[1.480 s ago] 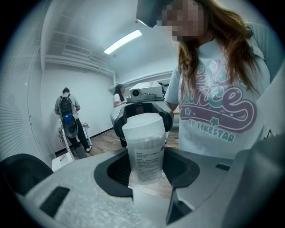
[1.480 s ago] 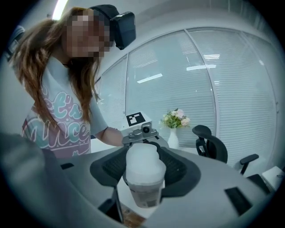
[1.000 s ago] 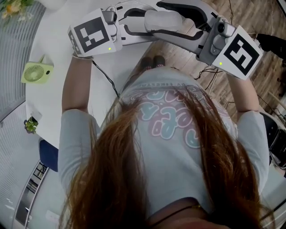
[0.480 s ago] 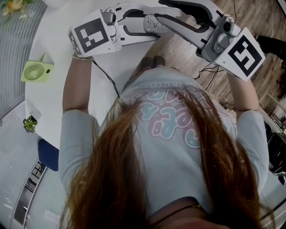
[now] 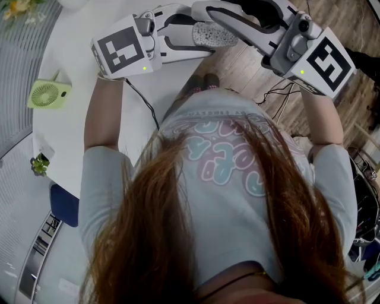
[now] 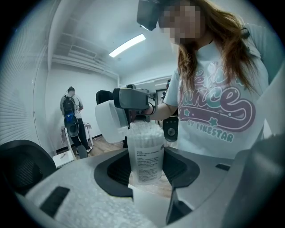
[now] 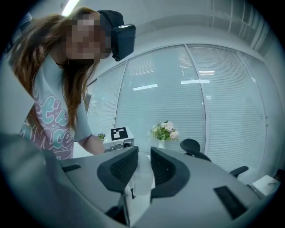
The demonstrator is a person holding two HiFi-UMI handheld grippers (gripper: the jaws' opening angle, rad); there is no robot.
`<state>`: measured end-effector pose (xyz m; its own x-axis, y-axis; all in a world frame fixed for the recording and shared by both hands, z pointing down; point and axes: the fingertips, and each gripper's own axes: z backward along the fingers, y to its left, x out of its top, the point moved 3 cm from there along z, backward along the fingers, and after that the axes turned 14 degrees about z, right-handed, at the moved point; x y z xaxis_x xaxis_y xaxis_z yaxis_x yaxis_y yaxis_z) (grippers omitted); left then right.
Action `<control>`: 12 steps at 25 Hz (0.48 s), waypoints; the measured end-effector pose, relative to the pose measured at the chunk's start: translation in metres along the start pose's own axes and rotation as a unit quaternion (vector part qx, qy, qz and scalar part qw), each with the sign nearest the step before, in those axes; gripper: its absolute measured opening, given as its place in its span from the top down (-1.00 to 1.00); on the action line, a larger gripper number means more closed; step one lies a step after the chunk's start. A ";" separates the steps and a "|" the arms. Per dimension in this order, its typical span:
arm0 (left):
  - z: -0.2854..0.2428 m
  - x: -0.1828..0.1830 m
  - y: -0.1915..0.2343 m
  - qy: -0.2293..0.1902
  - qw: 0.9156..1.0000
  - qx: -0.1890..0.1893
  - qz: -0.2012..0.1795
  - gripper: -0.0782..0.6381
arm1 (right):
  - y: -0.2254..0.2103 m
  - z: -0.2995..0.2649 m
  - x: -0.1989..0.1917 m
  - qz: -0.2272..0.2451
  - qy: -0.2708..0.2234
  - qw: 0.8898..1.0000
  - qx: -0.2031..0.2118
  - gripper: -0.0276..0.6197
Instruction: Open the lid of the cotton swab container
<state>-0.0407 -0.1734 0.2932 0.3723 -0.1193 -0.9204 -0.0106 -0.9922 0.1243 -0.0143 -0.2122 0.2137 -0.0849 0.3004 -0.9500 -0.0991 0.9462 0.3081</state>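
**A:** Two claws: what is gripped?
**B:** The cotton swab container [image 6: 145, 156] is clamped upright by the left claw [image 6: 147, 168]. The lid [image 6: 108, 121] is pinched by the right claw [image 7: 143, 165], its jaws having just been closing.
**A:** What is left?
**B:** Nothing, judging by the exposed swabs [image 6: 144, 130].

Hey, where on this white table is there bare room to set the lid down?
The widest bare patch of the white table lies between the flowers and the green fan, left of the person's left arm. A smaller one sits between the fan and the small plant. It is crowded right of that arm, where a black cable crosses.
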 end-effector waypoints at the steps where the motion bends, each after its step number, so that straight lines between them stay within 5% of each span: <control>1: 0.000 0.001 -0.001 -0.001 1.000 0.000 0.002 0.25 | -0.001 0.000 0.000 -0.003 0.000 1.000 -0.001 0.64; 12: -0.002 0.006 -0.010 -0.020 1.000 -0.009 0.001 0.25 | -0.008 0.001 -0.008 -0.030 -0.001 1.000 -0.007 0.67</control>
<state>-0.0366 -0.1645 0.2868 0.3345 -0.1227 -0.9344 0.0053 -0.9912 0.1321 -0.0121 -0.2218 0.2186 -0.0760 0.2428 -0.9671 -0.1189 0.9608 0.2505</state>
